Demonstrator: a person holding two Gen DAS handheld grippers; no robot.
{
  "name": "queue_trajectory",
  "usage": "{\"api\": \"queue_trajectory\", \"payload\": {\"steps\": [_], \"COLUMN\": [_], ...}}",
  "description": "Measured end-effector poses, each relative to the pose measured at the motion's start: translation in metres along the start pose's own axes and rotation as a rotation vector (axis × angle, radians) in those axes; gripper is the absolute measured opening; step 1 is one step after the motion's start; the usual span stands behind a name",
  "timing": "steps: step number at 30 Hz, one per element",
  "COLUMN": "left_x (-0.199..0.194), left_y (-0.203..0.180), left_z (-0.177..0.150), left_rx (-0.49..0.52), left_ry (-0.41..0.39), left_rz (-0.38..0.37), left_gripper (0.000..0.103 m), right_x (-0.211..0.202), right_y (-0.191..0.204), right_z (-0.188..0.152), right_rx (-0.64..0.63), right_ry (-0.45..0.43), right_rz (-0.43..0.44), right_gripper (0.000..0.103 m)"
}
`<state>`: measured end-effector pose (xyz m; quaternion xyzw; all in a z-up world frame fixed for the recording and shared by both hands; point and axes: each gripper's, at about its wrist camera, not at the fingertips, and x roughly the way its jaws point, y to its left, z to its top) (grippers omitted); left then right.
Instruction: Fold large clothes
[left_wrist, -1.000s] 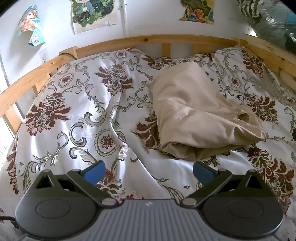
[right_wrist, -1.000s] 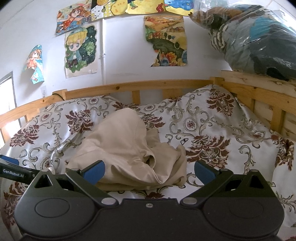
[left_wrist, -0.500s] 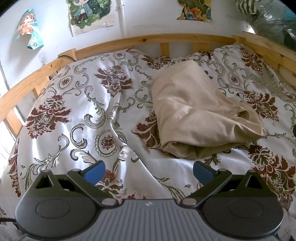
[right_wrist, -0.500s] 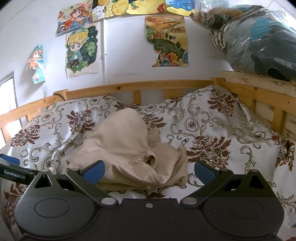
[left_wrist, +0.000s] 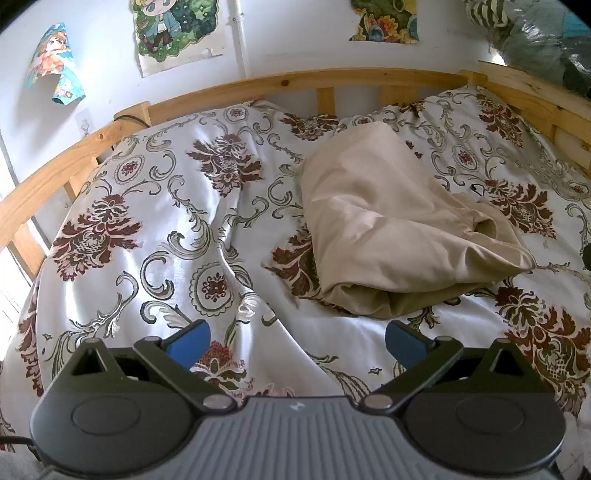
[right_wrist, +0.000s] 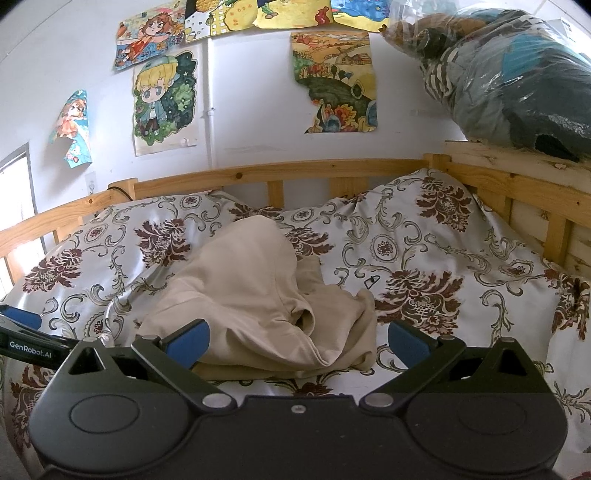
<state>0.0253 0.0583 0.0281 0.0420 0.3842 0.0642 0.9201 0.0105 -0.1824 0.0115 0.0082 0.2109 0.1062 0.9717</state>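
Reading "GenRobot.AI", left gripper (right_wrist: 22, 334) and right gripper (right_wrist: 297, 341) hover, jaws released, near beige garment (right_wrist: 258, 306).

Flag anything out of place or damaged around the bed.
Two things: the landscape poster on the wall is torn along its lower left edge, and the beige garment lies in a loose, uneven bundle on the floral bedspread.

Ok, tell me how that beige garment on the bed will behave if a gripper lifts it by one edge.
The beige folded garment would likely be floppy: it sags in soft rounded folds on the floral bedspread. Lifted by one edge, its loose layers would probably unfold and hang. Its faint sheen suggests smooth cloth that might slip, so a deep pinch seems wise.
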Motion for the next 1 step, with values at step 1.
{"api": "queue_trajectory", "payload": {"steps": [1], "left_x": [0.0000], "left_y": [-0.0001], "left_z": [-0.0001], "left_rx": [0.001], "left_ry": [0.001], "left_rz": [0.001], "left_gripper": [0.102], "right_x": [-0.0002], "right_y": [0.0009], "right_z": [0.0000], "right_rx": [0.000], "right_ry": [0.000], "right_rz": [0.000], "right_gripper": [0.102]}}
